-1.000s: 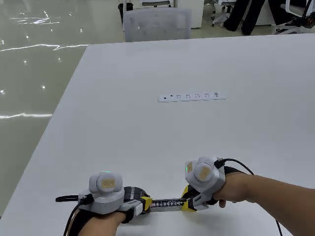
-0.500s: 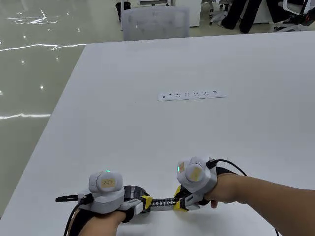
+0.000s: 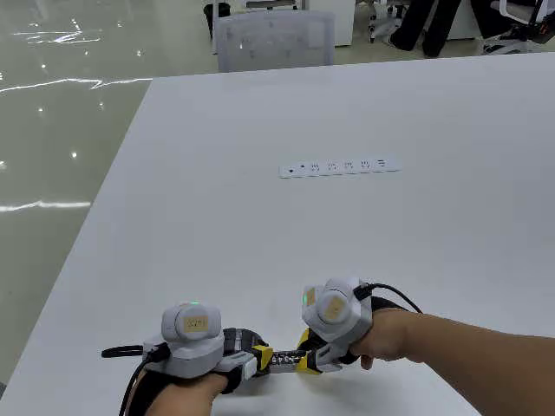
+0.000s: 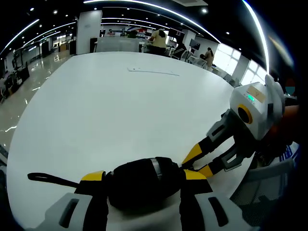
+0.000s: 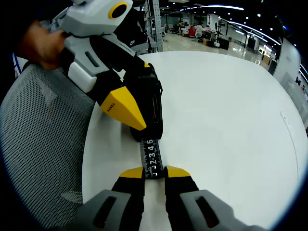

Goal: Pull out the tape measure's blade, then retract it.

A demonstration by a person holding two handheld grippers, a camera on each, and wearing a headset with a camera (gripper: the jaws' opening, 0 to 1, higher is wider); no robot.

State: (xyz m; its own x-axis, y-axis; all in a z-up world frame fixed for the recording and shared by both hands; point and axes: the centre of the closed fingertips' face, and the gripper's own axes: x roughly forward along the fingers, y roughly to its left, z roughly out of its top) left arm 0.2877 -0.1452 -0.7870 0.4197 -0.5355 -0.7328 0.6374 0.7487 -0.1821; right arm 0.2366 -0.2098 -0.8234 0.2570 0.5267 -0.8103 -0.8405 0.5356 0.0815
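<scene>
The black tape measure case [image 3: 236, 340] [image 4: 144, 185] rests low at the table's near edge, with my left gripper [image 3: 251, 354] [image 4: 144, 176] shut on it. A short length of the blade [image 3: 283, 357] [image 5: 151, 155] sticks out of the case to the right, numbers showing. My right gripper [image 3: 302, 355] [image 5: 154, 172] is shut on the blade's end, close to the case. The right gripper's yellow-tipped fingers [image 4: 196, 155] come in from the right of the left gripper view. In the right gripper view the case [image 5: 150, 103] lies just past the blade, with the left gripper's yellow fingertip [image 5: 122, 108] against it.
The wide white table [image 3: 347, 243] carries a white power strip [image 3: 340, 166] near its middle. A grey chair [image 3: 273, 39] stands at the far edge and a mesh chair [image 5: 43, 144] beside the near edge. The case's black strap [image 3: 121, 352] trails left.
My right gripper has moved left toward the case, and the exposed blade has grown shorter. The left gripper has kept its hold on the case.
</scene>
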